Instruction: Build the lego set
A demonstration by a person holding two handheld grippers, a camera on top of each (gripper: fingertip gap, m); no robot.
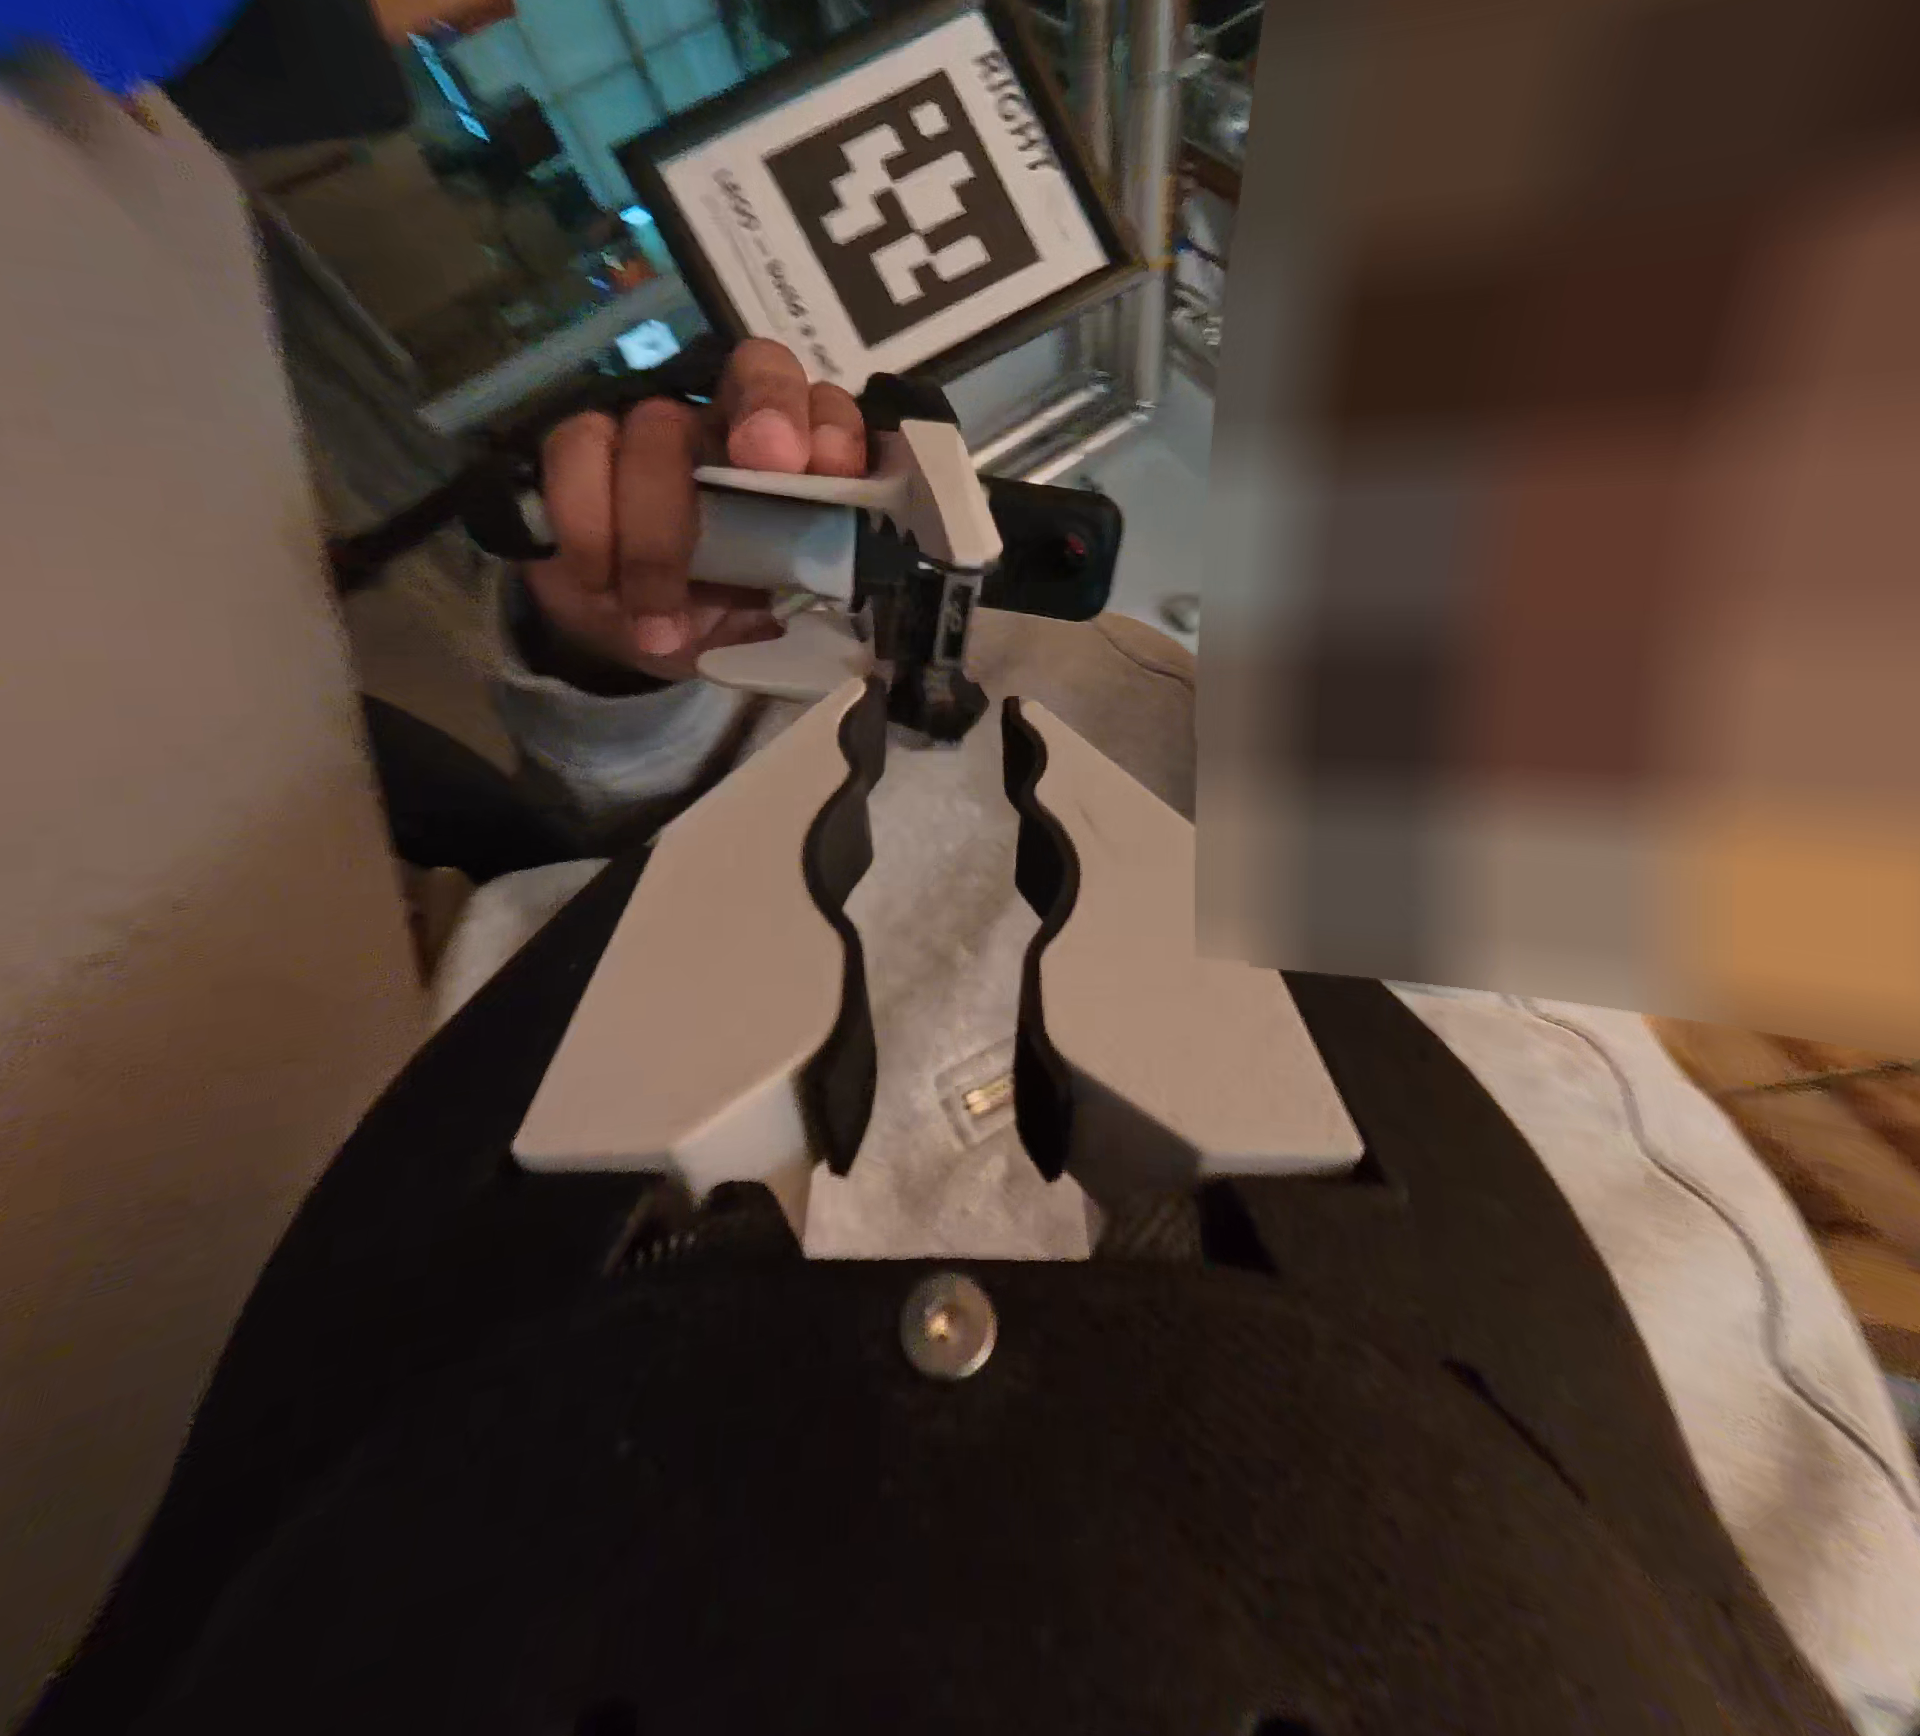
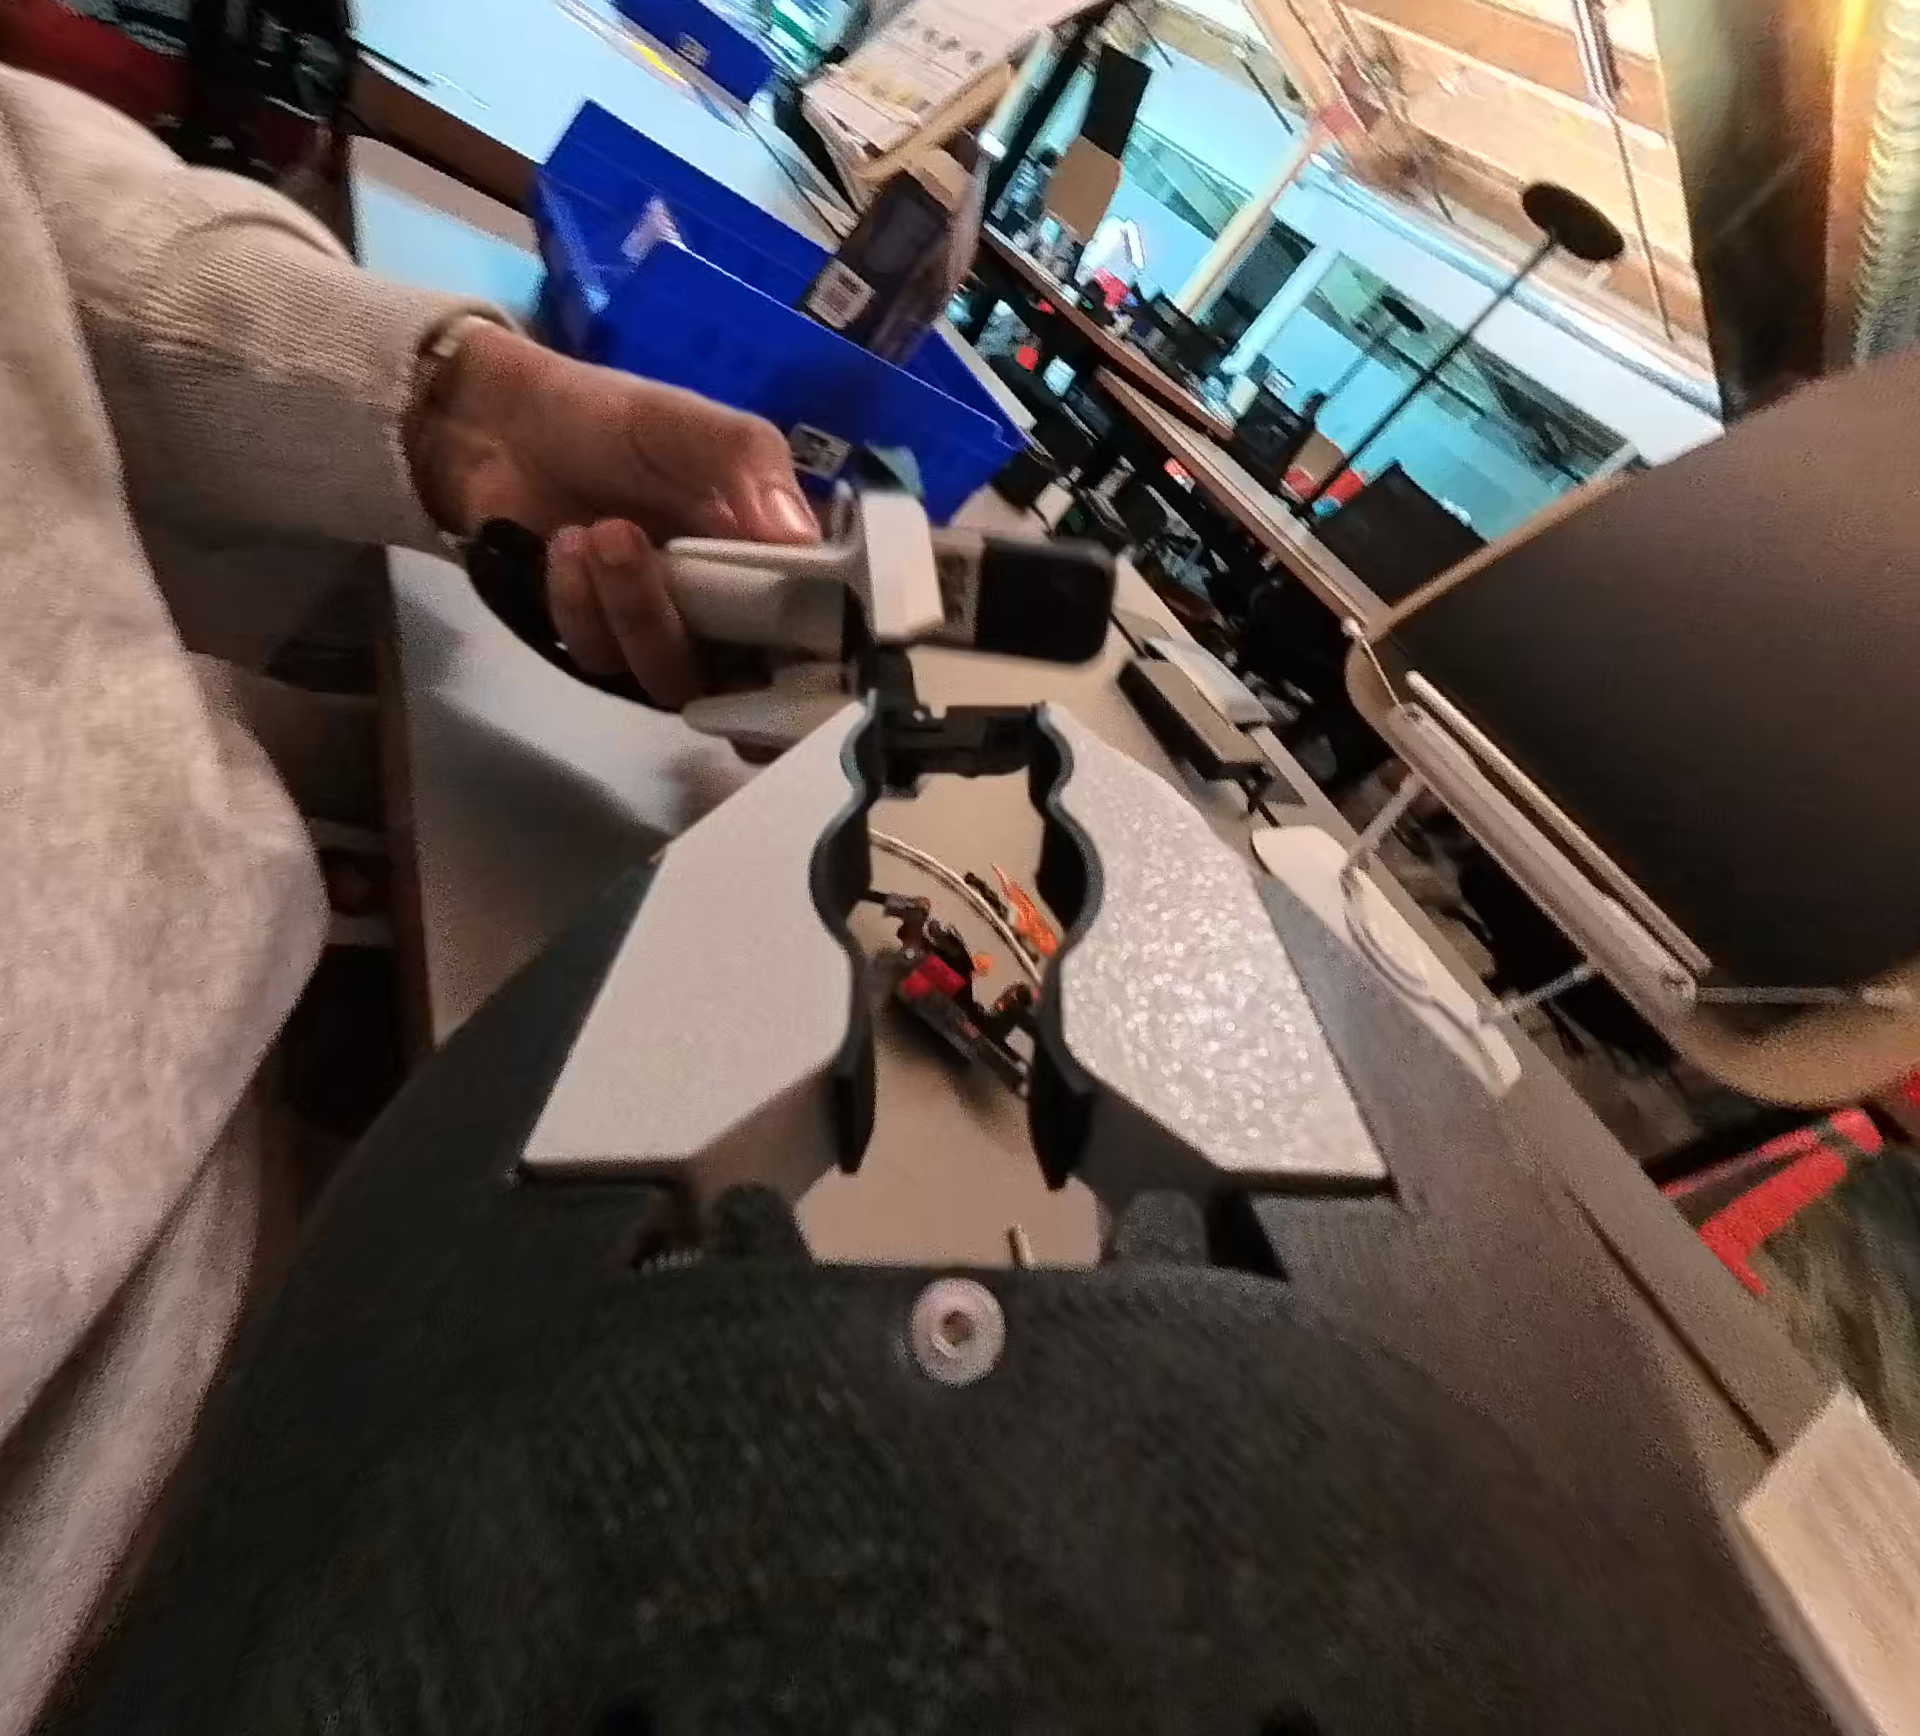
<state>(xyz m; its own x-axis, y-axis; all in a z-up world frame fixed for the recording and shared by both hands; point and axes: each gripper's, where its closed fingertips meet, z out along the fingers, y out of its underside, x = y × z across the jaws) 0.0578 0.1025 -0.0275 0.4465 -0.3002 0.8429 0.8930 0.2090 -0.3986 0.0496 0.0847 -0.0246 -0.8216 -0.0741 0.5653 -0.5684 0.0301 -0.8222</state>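
Both grippers are held up in the air, facing each other tip to tip. In the left wrist view my left gripper has its tips closed around the lower end of a small black lego assembly. The right gripper, held in a hand, grips the same assembly from the far side. In the right wrist view my right gripper is shut on the black assembly, which spans its tips. The left gripper meets it from above. Loose red, orange and black lego parts lie on the table below.
A blue bin stands behind the left hand. A dark monitor on a stand is at the right. A framed black-and-white marker board sits on the right gripper. A beige sleeve fills the left side. Left and right tips are no more than a few centimetres apart.
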